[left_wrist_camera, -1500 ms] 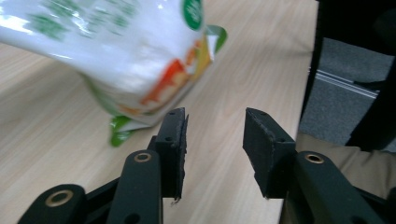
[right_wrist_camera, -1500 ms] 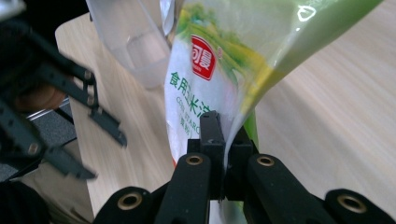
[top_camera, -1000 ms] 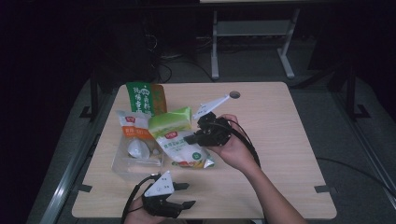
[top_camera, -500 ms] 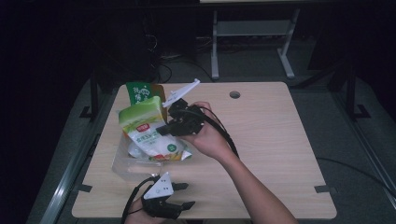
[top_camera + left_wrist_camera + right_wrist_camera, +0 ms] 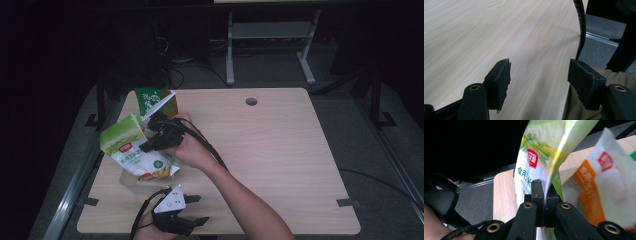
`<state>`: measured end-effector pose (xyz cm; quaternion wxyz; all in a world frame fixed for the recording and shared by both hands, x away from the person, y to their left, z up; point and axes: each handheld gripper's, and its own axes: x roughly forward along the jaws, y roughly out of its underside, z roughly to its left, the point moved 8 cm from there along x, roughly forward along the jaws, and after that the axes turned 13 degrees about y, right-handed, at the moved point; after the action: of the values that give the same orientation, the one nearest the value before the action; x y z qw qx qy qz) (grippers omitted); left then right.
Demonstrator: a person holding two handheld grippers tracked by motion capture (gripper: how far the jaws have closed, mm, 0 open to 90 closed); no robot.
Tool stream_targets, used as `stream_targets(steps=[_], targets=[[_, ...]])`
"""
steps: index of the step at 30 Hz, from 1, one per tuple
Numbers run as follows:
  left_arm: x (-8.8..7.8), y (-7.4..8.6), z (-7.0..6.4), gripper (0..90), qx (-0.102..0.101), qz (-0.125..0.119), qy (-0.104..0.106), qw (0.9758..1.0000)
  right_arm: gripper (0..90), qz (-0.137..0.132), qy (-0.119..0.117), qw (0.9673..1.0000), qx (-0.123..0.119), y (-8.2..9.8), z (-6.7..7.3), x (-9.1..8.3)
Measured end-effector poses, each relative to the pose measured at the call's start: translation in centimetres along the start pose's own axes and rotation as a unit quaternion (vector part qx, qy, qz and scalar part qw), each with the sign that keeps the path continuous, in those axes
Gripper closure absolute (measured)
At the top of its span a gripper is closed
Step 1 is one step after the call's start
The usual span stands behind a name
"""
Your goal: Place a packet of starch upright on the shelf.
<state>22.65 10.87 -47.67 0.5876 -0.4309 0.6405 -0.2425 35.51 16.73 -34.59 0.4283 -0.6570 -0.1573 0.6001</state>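
My right gripper [image 5: 149, 145] is shut on the edge of a green-and-white food bag [image 5: 131, 150] and holds it up over the left part of the table. In the right gripper view the jaws pinch the bag [image 5: 536, 157] along its side seam, with my right gripper [image 5: 544, 195] closed tight on it. An orange-and-white packet [image 5: 604, 182] lies just behind the bag. My left gripper [image 5: 198, 209] rests at the table's front edge, pointing right. In its own view my left gripper [image 5: 539, 75] has nothing between its jaws, which have just been opening.
A dark green carton [image 5: 150, 100] stands at the back left of the wooden table [image 5: 280, 150]. A round cable hole [image 5: 251, 101] sits near the far edge. A black cable [image 5: 580, 25] hangs past the table's edge.
My right gripper has carried the green-and-white bag leftward across the table, over the packets at the left. My left gripper has stayed in place.
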Motion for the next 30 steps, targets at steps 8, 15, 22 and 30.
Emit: stream_targets(steps=[8,15,22,30], targets=[[0.3,0.0,-0.2,33.8,0.003,-0.001,0.003,1.0,89.4,0.003,-0.051,0.9983,0.027,0.6,0.3,3.2],[0.2,0.1,0.0,33.7,0.003,-0.001,-0.001,1.0,88.8,0.011,-0.051,0.9982,0.029,2.5,0.1,4.8],[0.2,0.0,0.1,33.3,-0.002,-0.005,-0.004,1.0,87.9,0.004,-0.052,0.9982,0.031,3.6,-0.1,4.7],[0.1,0.1,0.1,33.3,-0.004,-0.004,-0.007,1.0,88.4,0.014,-0.039,0.9986,0.034,4.7,-0.5,4.7]])
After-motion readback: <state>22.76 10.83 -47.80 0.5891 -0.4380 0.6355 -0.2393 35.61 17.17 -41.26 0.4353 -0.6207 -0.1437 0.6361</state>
